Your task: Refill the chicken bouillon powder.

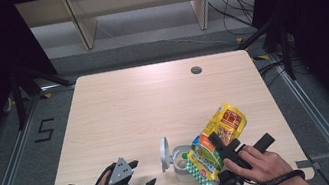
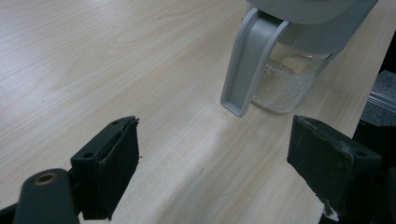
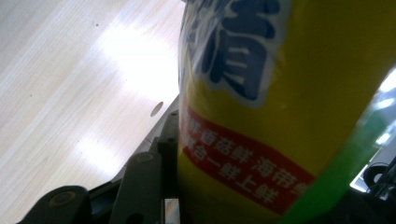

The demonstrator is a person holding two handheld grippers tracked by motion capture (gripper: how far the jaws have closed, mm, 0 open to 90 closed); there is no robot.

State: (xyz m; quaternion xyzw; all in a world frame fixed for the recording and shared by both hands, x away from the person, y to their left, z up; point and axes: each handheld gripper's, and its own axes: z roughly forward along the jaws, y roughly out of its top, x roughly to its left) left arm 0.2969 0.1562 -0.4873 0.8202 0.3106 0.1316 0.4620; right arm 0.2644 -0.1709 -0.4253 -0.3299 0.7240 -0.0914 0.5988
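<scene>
A yellow snack bag point(image 1: 218, 136) with red and green print is tilted, its green-checked lower end point(image 1: 200, 173) resting by the mouth of a clear container point(image 1: 180, 163). My right gripper point(image 1: 217, 152) is shut on the bag at the table's front right. In the right gripper view the bag point(image 3: 289, 93) sits between the jaws, with the left pad point(image 3: 167, 149) pressed against it. The container's grey lid point(image 1: 164, 154) stands flipped open. My left gripper point(image 1: 143, 173) rests open at the front left. Its jaws point(image 2: 219, 154) face the container point(image 2: 285, 79), which holds pale grains behind a grey handle point(image 2: 247, 65).
The light wood table point(image 1: 144, 106) has a round cable hole point(image 1: 196, 70) at the far right. Its front edge runs just under both hands. Shelving legs and cables stand on the floor beyond the far edge.
</scene>
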